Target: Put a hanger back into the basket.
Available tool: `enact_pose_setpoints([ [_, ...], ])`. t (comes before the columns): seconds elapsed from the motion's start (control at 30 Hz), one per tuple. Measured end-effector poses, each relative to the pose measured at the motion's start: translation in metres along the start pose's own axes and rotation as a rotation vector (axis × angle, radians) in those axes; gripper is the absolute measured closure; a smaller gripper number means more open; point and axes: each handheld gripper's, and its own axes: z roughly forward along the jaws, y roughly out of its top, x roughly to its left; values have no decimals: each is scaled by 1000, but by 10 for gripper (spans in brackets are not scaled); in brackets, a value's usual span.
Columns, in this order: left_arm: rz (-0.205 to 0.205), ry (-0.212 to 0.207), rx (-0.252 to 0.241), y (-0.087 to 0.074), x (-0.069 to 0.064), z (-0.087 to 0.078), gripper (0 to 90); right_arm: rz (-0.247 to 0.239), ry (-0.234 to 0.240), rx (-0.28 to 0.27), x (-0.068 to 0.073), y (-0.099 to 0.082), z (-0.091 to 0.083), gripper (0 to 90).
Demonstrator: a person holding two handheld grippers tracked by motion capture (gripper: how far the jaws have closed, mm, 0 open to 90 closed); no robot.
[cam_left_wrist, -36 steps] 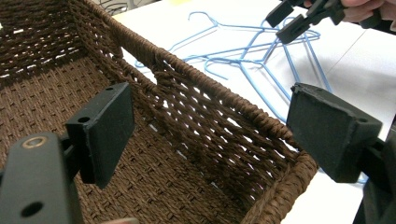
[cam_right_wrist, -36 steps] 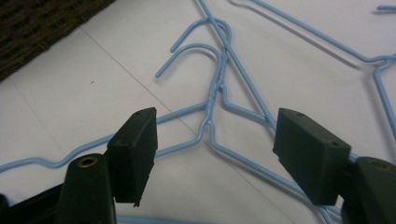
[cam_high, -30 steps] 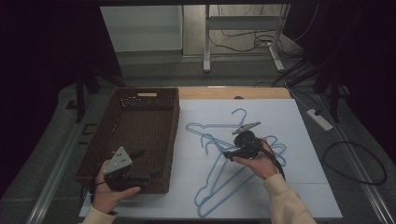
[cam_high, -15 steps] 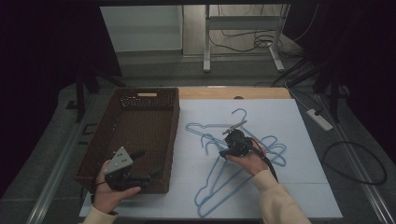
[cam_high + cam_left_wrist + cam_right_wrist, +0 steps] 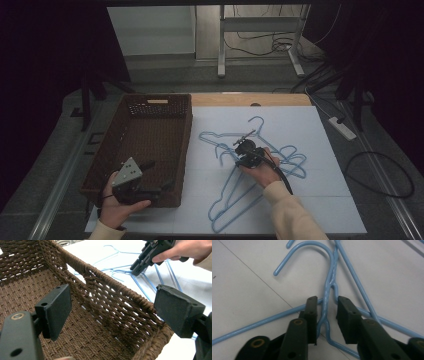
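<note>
Your right claw (image 5: 242,150) sits at the centre of the high view, lowered onto a cluster of light-blue wire hangers (image 5: 280,160) spread over the white tabletop (image 5: 330,200). In the right gripper view the right claw (image 5: 325,315) straddles the twisted neck of one hanger (image 5: 329,282), just below its hook, which curls toward the upper left of that frame. Its jaws have just been closing, with the neck between them; narrow gaps still show on both sides of the wire, so the pads are not pressing on it. A second hanger's straight wire crosses behind the neck, running from the top centre to the lower right of that frame.

Your left claw (image 5: 157,175) rests at the lower left of the high view, over the near corner of the brown woven basket (image 5: 145,107). In the left gripper view the left claw (image 5: 112,312) stands released, its jaws wide apart with the basket's right wall (image 5: 120,297) running between them and nothing gripped. At the upper right of that frame your right hand (image 5: 187,250) holds its claw tip-down on the hangers.

The basket lies to the left of the hangers on the tabletop, just beside the nearest of them.
</note>
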Motion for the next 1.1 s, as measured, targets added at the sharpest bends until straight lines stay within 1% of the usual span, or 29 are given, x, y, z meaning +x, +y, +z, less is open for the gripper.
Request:
enact_pose_setpoints([
  [0.03, 1, 0, 1, 0, 0, 0, 157, 4, 3, 2, 1, 0, 0, 762],
  [0.1, 1, 1, 1, 0, 0, 0, 157, 29, -2, 5, 1, 1, 0, 810],
  [0.17, 3, 0, 1, 0, 0, 0, 157, 46, -12, 3, 1, 1, 0, 836],
  [0.2, 3, 1, 2, 0, 0, 0, 157, 74, -2, -3, 0, 1, -1, 854],
  [0.23, 2, 1, 3, 0, 1, 0, 157, 88, 9, -3, -1, 1, -1, 855],
  [0.3, -1, 3, 1, 0, 1, 0, 157, 94, 4, -16, -1, 1, -4, 859],
  [0.4, -2, 5, 1, 0, 2, -1, 157, 101, 13, -55, -1, -1, -11, 860],
  [0.5, -2, 6, -2, 0, 1, -2, 157, 97, 22, -99, -1, -4, -21, 862],
  [0.57, -1, 6, -4, 1, 1, -2, 157, 94, 27, -145, -1, -8, -30, 863],
  [0.73, -3, 12, -7, 1, 2, -4, 156, 87, 36, -221, -1, -17, -47, 864],
  [0.8, -4, 13, -8, 2, 3, -4, 157, 95, 34, -256, -1, -21, -53, 865],
  [0.83, -4, 13, -8, 2, 3, -4, 157, 95, 34, -256, -1, -21, -53, 865],
  [0.87, -1, 12, -8, 2, 2, -4, 157, 108, 35, -290, -2, -26, -60, 865],
  [0.9, -1, 12, -8, 2, 2, -4, 156, 108, 35, -290, -2, -26, -60, 865],
  [0.93, 2, 13, -7, 2, 1, -4, 156, 110, 35, -303, -2, -28, -62, 865],
  [0.97, 4, 11, -6, 2, 1, -4, 157, 117, 33, -329, -3, -31, -67, 866],
  [1.0, 4, 10, -6, 3, 1, -4, 157, 117, 33, -329, -3, -31, -67, 866],
  [1.1, 2, 12, -8, 3, 0, -4, 157, 110, 39, -360, -3, -35, -71, 867],
])
